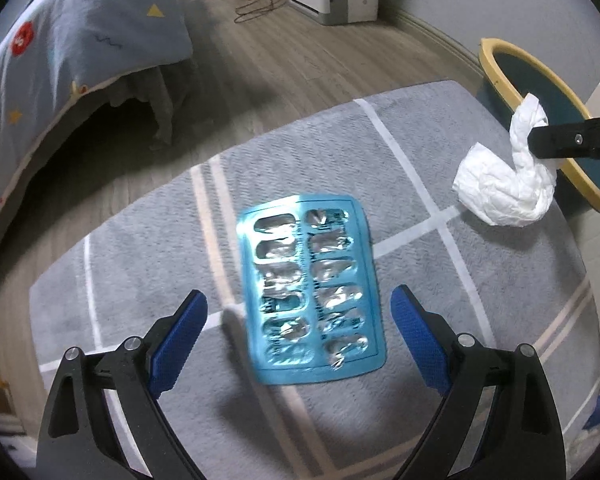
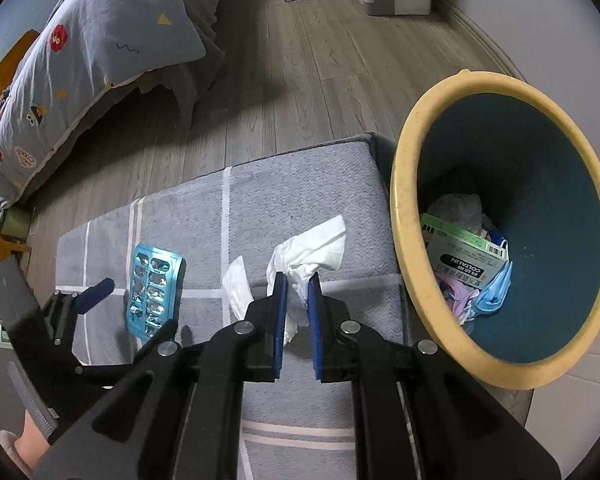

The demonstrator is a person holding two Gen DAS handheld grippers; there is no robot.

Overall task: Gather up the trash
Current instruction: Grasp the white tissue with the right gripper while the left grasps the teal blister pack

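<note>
My right gripper (image 2: 298, 280) clamps the tissue (image 2: 312, 248) beside the bin (image 2: 400, 184); my left gripper (image 1: 300, 312), spread wide, straddles the blister pack (image 1: 312, 296), uncollected

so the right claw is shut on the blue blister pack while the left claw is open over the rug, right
Not quite. The right claw is shut on the white tissue, as the right wrist view shows. The blue blister pack lies on the rug, with the left claw open over it.
</note>
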